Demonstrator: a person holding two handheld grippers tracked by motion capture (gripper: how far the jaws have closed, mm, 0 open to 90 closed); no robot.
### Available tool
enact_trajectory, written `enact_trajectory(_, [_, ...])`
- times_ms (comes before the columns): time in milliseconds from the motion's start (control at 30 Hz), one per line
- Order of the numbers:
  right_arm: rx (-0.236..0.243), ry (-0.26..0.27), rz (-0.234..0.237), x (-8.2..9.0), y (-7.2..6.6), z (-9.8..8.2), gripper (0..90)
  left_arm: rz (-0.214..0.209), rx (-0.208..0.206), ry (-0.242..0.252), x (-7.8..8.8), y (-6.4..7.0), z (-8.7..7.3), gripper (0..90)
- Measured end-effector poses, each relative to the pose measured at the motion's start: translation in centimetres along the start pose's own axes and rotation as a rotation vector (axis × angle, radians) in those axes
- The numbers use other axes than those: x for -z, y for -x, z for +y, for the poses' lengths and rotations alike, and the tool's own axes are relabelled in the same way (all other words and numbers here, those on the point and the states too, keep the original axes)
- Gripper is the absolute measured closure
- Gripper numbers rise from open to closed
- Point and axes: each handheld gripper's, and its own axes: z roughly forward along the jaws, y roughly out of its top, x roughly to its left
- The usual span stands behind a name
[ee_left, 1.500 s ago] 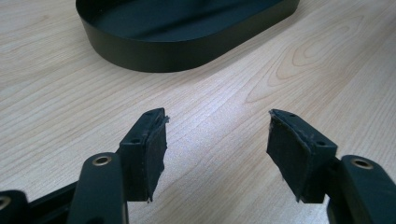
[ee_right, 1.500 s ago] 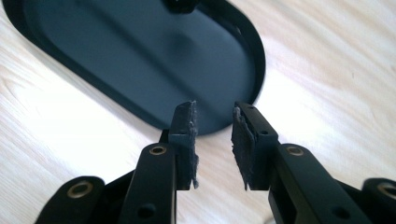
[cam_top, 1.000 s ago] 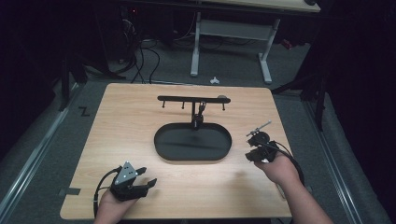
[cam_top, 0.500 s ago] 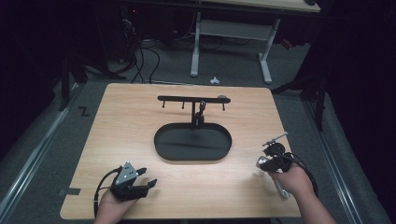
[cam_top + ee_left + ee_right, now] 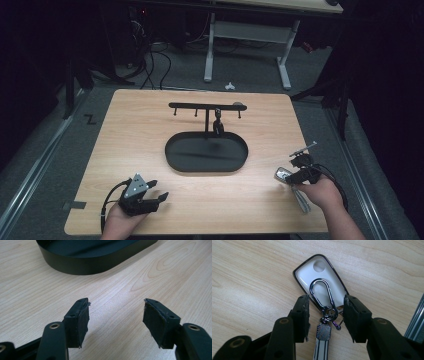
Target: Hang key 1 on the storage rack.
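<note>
At the desk's point(image 5: 150, 125) right front edge, the right tongs point(image 5: 325, 315), jaws just widened and gripping nothing, straddle a white key fob point(image 5: 319, 280) with carabiner point(image 5: 322, 296). Closing off-centre could skid the fob. Left tongs point(image 5: 116, 315) rest open, empty.

One key fob point(image 5: 320, 277) with one carabiner point(image 5: 322, 296) lies near the worktop's point(image 5: 130, 135) right edge. One black oval tray point(image 5: 206, 154) sits mid-worktop. Two claws: one left claw point(image 5: 159, 199), one right claw point(image 5: 290, 176).

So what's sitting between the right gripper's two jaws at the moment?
In the right gripper view, the right gripper has a silver carabiner clip and the end of a white key fob between its jaws, which have just been opening.
</note>
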Motion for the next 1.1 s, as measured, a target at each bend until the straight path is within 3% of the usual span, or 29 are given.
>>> enact_trajectory(167, [-0.007,-0.017,0.001,-0.7,0.0,0.0,56.3,-0.003,-0.003,-0.005,0.0,0.0,0.0,37.9])
enact_trajectory(300, [-0.001,-0.014,-0.001,-0.8,-0.2,0.0,63.3,-0.005,-0.002,-0.006,0.0,0.0,0.0,37.8])
enact_trajectory(433, [0.026,-0.024,-0.013,-0.8,-0.7,0.0,71.9,-0.008,-0.005,-0.013,-0.1,0.0,0.0,37.9])
enact_trajectory(767, [0.09,-0.022,-0.024,-0.7,-1.9,0.1,74.4,-0.008,-0.005,-0.012,-0.1,0.0,0.0,37.8])
enact_trajectory(833, [0.093,-0.003,-0.017,-0.4,-2.1,0.3,83.8,-0.008,-0.005,-0.012,-0.1,0.0,0.0,37.8])
enact_trajectory(1100, [0.136,-0.007,-0.008,-0.6,-3.2,0.5,84.4,-0.01,-0.003,-0.011,-0.1,0.0,0.0,37.8])
